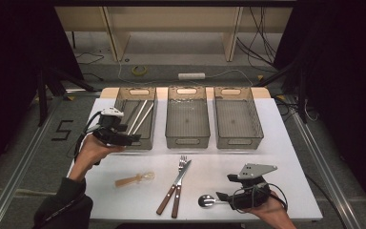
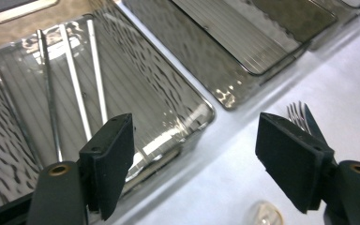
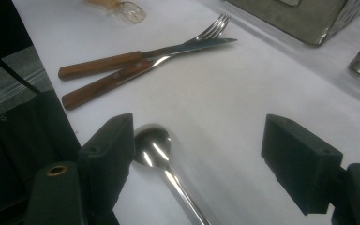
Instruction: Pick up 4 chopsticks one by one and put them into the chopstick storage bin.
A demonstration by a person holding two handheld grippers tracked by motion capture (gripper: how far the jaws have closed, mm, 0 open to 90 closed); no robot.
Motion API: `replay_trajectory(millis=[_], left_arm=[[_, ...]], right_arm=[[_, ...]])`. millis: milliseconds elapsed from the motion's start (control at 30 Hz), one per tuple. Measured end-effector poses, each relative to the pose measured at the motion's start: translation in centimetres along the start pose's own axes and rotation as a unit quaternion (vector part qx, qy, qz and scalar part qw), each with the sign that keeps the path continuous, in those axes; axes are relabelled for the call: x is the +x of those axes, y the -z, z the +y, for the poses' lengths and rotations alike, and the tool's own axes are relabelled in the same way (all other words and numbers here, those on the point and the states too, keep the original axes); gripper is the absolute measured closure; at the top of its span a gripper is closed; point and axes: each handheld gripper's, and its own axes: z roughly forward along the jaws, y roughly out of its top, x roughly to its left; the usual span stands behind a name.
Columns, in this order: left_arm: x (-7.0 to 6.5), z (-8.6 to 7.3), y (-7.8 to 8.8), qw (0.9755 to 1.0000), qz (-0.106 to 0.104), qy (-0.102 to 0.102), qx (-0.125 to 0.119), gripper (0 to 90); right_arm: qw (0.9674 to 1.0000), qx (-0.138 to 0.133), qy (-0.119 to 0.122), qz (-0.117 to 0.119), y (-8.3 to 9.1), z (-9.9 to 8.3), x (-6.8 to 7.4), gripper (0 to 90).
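White table [image 1: 267, 143], lower right: right gripper [image 1: 224, 195] open over spoon [image 3: 154, 147]; prob. center jaws on handle, then close.

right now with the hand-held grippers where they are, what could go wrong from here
1. The spoon lies flat beside the right hand-held gripper, off-centre between its open jaws; a straight close could miss or skid it.
2. The fork and knife cross; lifting one may drag the other.
3. The left hand-held gripper hangs open at the left bin's near corner, so a low move could knock its rim.
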Motion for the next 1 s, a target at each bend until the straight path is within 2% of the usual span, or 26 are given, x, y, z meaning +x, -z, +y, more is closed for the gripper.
replay_trajectory(millis=[333, 667, 1000], left_arm=[[-1.9, -0.8, 0.7, 0.9992, -0.005, -0.036, 0.018, 26.0], [-3.2, -1.9, 0.0, 0.9959, -0.008, -0.069, 0.058, 24.3], [-3.9, -3.4, 0.0, 0.9938, -0.022, -0.078, 0.076, 23.0]], right_arm=[[0.9999, 0.012, 0.003, -0.002, -0.2, -0.2, -0.1, 27.1], [0.9998, 0.018, 0.004, 0.0, -0.4, -0.3, -0.1, 27.3], [0.9998, 0.02, 0.001, 0.002, -0.4, -0.5, -0.3, 27.3]])
